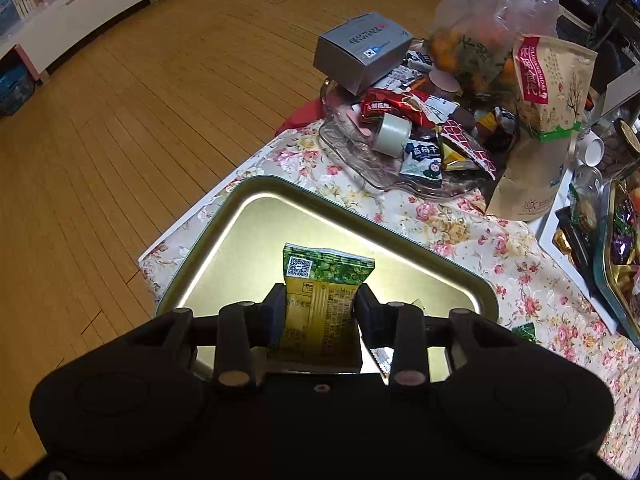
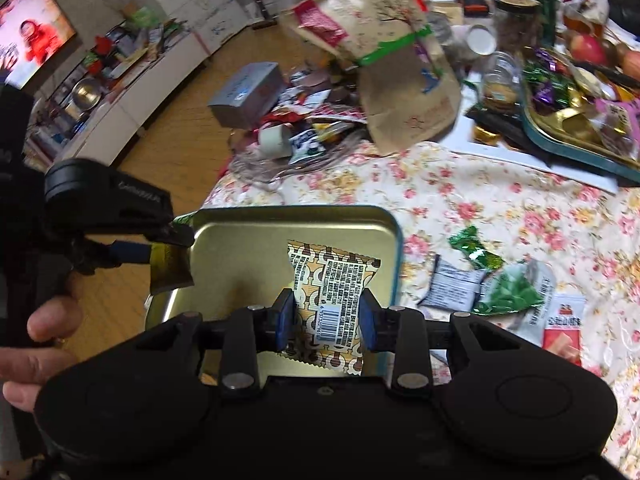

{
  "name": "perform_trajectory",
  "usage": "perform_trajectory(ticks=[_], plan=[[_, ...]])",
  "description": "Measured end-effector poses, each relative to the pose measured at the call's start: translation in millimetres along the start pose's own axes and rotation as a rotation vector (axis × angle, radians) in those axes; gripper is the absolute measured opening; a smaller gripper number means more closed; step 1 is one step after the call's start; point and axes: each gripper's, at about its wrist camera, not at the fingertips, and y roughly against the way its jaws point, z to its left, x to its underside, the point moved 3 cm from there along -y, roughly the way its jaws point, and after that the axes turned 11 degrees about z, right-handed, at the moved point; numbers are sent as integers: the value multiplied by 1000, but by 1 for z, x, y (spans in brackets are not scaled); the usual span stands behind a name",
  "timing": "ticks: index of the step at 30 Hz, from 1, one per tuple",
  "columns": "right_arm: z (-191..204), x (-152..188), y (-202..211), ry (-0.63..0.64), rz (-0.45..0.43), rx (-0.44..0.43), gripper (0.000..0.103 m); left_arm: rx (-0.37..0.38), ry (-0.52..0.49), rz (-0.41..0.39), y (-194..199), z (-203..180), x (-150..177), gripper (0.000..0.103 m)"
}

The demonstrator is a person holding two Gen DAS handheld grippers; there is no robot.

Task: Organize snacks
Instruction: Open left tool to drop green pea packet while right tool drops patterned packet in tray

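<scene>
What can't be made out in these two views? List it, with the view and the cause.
- Gold tin tray: its near end, in both wrist views, is hidden behind the gripper bodies.
- Green-and-gold snack packet: lower part hidden between the left gripper fingers, left wrist view.
- Patterned snack packet in the right gripper: print too small to read.
- Snack pile: blurred, right wrist view.

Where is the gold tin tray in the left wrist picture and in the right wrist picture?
Left wrist: gold tin tray sits lower centre, under the left gripper.
Right wrist: tray sits centre-left, under the right gripper.
Shared landmark: the grey box, far behind the tray.
</scene>
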Motion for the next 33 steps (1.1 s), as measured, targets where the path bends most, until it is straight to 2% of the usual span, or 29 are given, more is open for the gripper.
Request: perform_trajectory(ticks=[4,6,10,17,21,26,33], plan=[[11,2,-2,43,-7,-8,41,15,20,-11,1,5,-2,46],[15,4,-3,57,-12,-10,52,16,29,-15,2,7,-2,47],[20,4,-9,73,2,-10,53,21,58,-6,1,11,-3,47],[15,3,-12,54,13,-8,53,19,46,11,-1,10,-4,47],[3,0,-14,-7,29,-13,53,14,25,11,-2,4,-2,47],[-23,-5,-14,-136,46,-11,53,67,-37,30,-2,-13,2,46],[-82,-5,-20,-388,97,82,53,104,-130,45,0,-44,12,46]])
